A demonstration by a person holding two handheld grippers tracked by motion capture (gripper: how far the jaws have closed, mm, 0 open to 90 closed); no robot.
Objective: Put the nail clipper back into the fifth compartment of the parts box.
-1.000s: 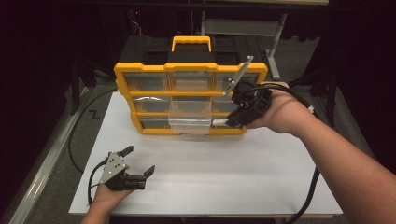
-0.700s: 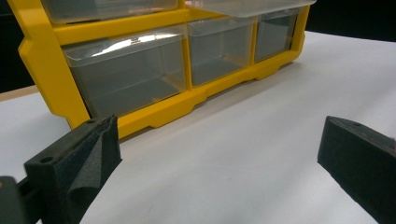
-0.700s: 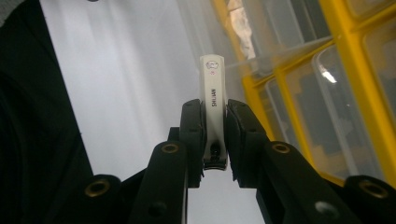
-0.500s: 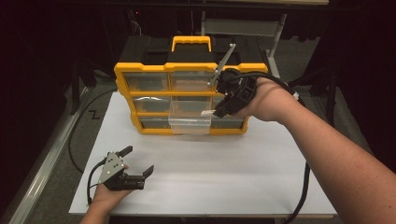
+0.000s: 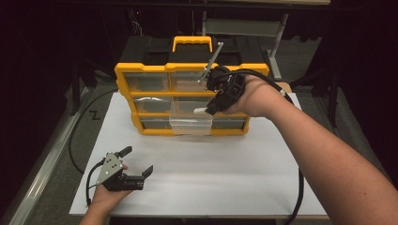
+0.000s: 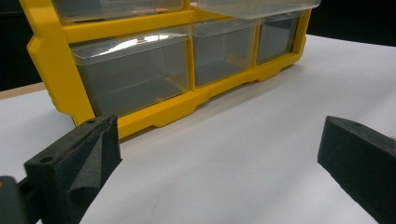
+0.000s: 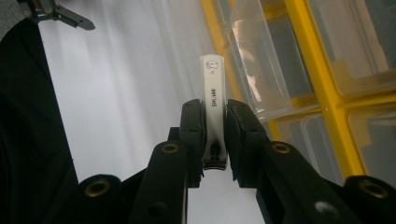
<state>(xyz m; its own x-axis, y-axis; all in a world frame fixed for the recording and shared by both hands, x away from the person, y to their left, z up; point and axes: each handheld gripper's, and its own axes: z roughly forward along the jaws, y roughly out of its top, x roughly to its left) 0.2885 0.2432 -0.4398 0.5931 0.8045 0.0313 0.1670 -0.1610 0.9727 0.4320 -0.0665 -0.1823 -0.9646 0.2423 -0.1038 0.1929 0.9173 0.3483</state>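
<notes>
I am holding a nail clipper (image 7: 213,109) in the right gripper (image 7: 214,140); its jaws are clamping the clipper's flat sides, and the white lever end is projecting beyond the pads. In the high view the right gripper (image 5: 213,105) is hovering above the yellow organizer (image 5: 123,77), with the clipper's tip (image 5: 199,111) pointing over the pulled-out clear drawer (image 5: 190,123) in the middle column. That drawer is projecting forward from the organizer's front onto the white table surface (image 5: 225,168).

I am resting the left gripper (image 5: 136,164) on the table near its front left corner, well apart from the organizer. Its jaws are standing wide, with nothing between them. In the left gripper view they are framing the organizer's bottom row of clear drawers (image 6: 135,72).
</notes>
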